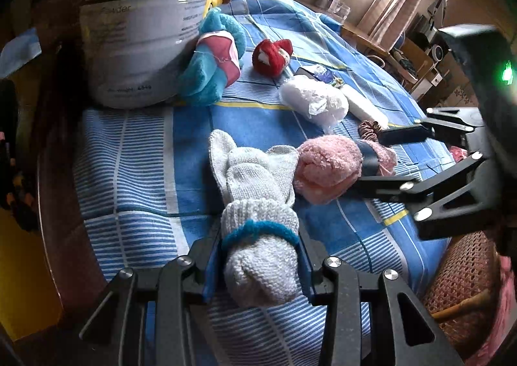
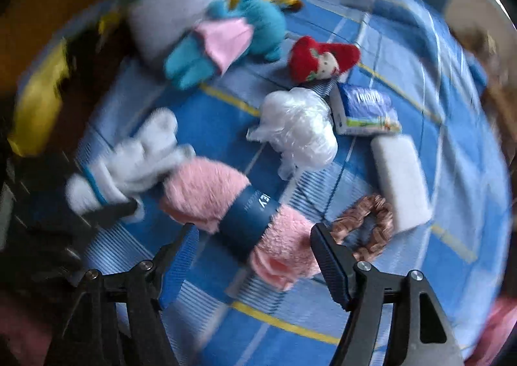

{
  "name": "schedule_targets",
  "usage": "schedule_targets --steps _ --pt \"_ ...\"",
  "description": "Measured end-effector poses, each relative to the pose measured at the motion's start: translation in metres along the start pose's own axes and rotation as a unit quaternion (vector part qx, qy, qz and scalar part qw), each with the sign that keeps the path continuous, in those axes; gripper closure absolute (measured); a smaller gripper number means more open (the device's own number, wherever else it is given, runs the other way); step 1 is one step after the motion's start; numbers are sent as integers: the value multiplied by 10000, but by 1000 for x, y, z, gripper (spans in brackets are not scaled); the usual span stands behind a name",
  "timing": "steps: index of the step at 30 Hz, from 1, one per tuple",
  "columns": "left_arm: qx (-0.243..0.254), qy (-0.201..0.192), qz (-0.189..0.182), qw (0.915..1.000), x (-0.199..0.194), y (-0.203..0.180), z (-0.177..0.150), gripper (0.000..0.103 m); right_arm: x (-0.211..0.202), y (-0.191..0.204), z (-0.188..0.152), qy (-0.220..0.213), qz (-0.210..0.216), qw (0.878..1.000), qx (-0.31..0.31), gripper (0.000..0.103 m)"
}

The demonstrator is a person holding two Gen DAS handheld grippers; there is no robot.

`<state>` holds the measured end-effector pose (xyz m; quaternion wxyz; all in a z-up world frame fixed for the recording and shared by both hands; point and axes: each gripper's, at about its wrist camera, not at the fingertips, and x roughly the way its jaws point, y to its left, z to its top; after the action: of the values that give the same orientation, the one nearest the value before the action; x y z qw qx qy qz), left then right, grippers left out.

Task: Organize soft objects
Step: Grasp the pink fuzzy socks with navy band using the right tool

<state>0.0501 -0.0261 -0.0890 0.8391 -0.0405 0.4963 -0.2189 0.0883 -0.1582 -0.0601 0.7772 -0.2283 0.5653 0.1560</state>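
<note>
Left gripper [image 1: 260, 264] is pinching a rolled grey knitted bundle [image 1: 258, 204] with a teal band, lying on the blue checked cloth [image 1: 135, 156]. Touching it is a fluffy pink roll [image 2: 226, 204] wrapped in a navy paper band with unreadable lettering; right gripper [image 2: 255, 257] is hovering spread around it, pads not pressing. A white tub [image 1: 135, 26] is showing "…tein" on green.

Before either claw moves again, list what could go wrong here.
1. The left claw is clamped on the grey sock roll, which touches the pink fuzzy roll; lifting may drag it.
2. The right claw straddles the pink roll beside a brown scrunchie and might snag it.
</note>
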Motion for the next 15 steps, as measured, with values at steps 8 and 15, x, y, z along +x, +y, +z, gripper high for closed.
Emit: schedule_targets --steps 8,15 --pt "42 -67 56 10000 0 -3 -4 61 17 15 5 -280 -301 9991 -61 56" --pt "227 -129 197 9995 -1 -10 -5 63 23 5 -7 -564 -78 9972 484 54"
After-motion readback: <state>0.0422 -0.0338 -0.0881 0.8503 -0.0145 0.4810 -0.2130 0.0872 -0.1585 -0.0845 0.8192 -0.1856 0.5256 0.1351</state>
